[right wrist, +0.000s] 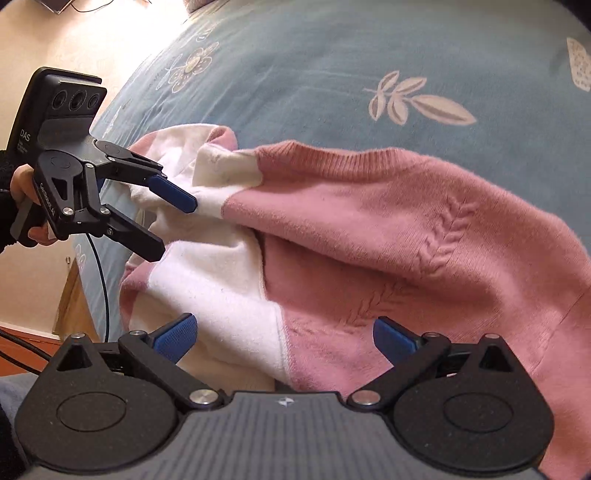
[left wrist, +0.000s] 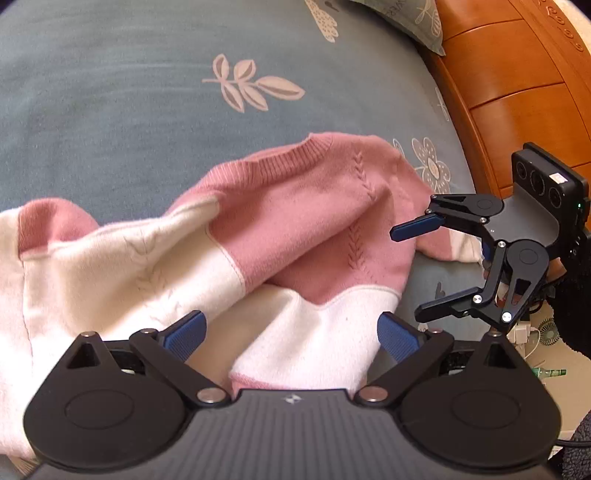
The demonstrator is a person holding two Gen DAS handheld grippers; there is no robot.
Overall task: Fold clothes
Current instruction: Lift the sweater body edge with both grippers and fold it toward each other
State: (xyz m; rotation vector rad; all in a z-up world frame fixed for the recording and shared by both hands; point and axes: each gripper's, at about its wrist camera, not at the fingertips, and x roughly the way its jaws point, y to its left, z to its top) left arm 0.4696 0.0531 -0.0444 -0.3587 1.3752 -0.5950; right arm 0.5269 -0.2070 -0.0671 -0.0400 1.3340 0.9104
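Observation:
A pink and white knitted sweater (left wrist: 295, 221) lies crumpled on a blue bedspread (left wrist: 110, 92), its ribbed neckline toward the far side. My left gripper (left wrist: 291, 336) is open, its blue pads (left wrist: 184, 334) spread over the white lower part. In the right wrist view the left gripper (right wrist: 175, 229) is at the sweater's (right wrist: 369, 229) white end, jaws apart with cloth beside them. My right gripper (right wrist: 284, 338) is open above the pink and white seam. From the left wrist view the right gripper (left wrist: 406, 275) hovers open at the sweater's right edge.
A wooden headboard (left wrist: 517, 81) borders the bed on the right, with a patterned pillow (left wrist: 417, 22) at its top. Past the bed edge, a green bottle (left wrist: 550, 373) and cables lie on the floor. A hand (right wrist: 22, 181) holds the left gripper; a black cable (right wrist: 105, 295) hangs below it.

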